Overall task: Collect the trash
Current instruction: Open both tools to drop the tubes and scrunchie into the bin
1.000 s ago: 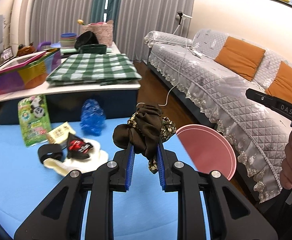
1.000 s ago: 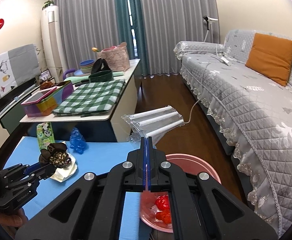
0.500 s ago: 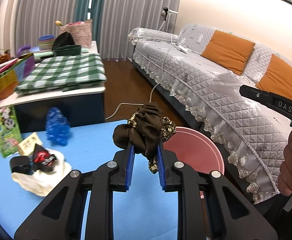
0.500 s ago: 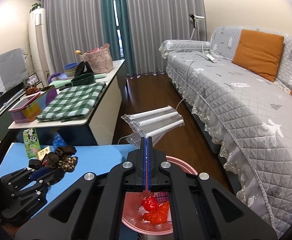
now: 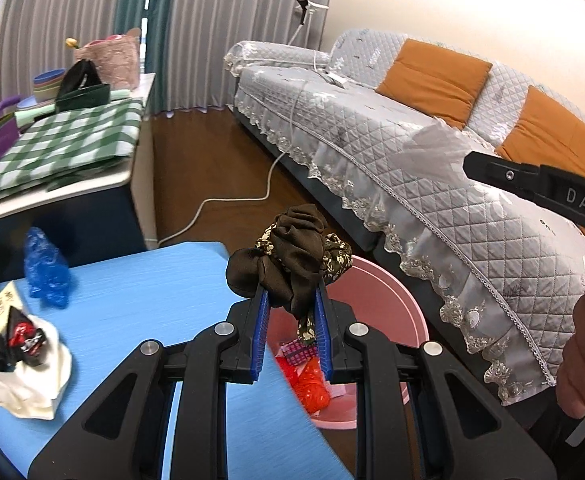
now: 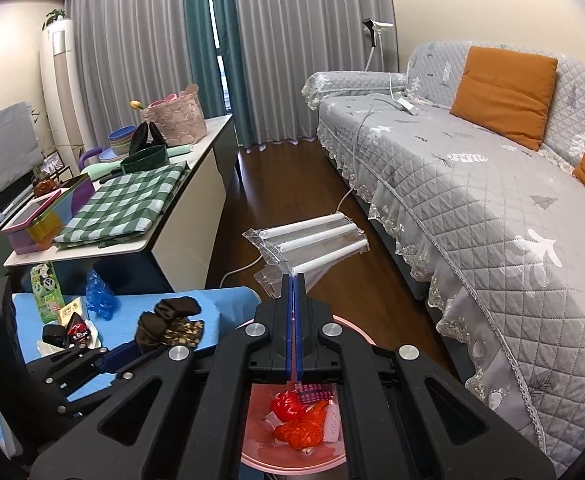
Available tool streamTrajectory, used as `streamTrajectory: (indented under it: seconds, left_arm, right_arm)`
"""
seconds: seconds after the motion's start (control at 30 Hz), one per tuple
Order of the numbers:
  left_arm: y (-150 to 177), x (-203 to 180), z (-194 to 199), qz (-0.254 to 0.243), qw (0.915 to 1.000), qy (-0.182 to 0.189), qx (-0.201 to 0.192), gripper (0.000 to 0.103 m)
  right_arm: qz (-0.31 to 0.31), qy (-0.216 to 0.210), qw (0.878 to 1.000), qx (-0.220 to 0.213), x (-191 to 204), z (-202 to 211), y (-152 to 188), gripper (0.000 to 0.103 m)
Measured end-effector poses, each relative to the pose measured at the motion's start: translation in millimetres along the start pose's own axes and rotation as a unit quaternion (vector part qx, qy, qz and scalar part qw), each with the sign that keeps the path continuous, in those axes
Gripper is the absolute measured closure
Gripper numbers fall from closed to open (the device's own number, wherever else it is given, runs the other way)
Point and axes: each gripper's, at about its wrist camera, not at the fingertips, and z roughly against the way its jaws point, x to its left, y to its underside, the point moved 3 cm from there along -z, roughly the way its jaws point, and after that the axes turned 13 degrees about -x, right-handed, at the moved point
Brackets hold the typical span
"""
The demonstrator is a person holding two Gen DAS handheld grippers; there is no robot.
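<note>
Furniture has slid across both views over the last second: the grey quilted sofa (image 6: 492,184) and the white side cabinet with the green checked cloth (image 6: 132,200) now sit further back, and the round pink plastic waste basin (image 5: 376,300) on the floor beside the blue counter (image 5: 140,292) has come in under both tools. That means both hands have carried their loads off the counter toward the basin. The left hand-held gripper (image 5: 292,320) is clamped on a crumpled dark brown fabric scrunchie with a gold-flecked frill (image 5: 292,256), now hanging at the counter's edge with the basin's rim directly behind it. The right hand-held gripper (image 6: 294,300) is fully closed on the corner of a clear plastic sleeve holding three white tubes (image 6: 312,240), held above the basin, where red crumpled wrappers (image 6: 296,420) already lie. Both pieces look nearly ready to drop; releasing them over the basin's opening seems the next step. Left on the counter are a blue crumpled wrapper (image 5: 46,272) and a white tissue with a black-and-red packet (image 5: 24,368).
</note>
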Motion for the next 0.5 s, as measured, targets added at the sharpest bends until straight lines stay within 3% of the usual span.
streamTrajectory:
  seconds: [0.13, 0.17, 0.2, 0.27, 0.5]
  left_arm:
    - [2.4, -4.6, -8.1, 0.001, 0.9999, 0.009, 0.009, 0.079]
    - [4.8, -6.2, -11.6, 0.001, 0.9998, 0.012, 0.017, 0.07]
    - [6.9, -7.6, -14.8, 0.001, 0.9996, 0.015, 0.024, 0.058]
    - [10.3, -7.6, -16.6, -0.001, 0.9996, 0.012, 0.027, 0.055]
    - [19.7, 6.9, -5.4, 0.012, 0.9994, -0.002, 0.032, 0.055]
  right_arm:
    - [-0.004, -0.002, 1.0, 0.008, -2.6, -4.2, 1.8, 0.098]
    - [-0.002, -0.001, 1.0, 0.012, -2.4, -5.8, 2.7, 0.093]
    - [0.0, 0.0, 1.0, 0.016, -2.7, -6.7, 3.6, 0.086]
    - [0.001, 0.009, 1.0, 0.015, -2.8, -6.4, 4.3, 0.053]
    - [0.002, 0.01, 1.0, 0.012, 1.1, -4.3, 2.6, 0.051]
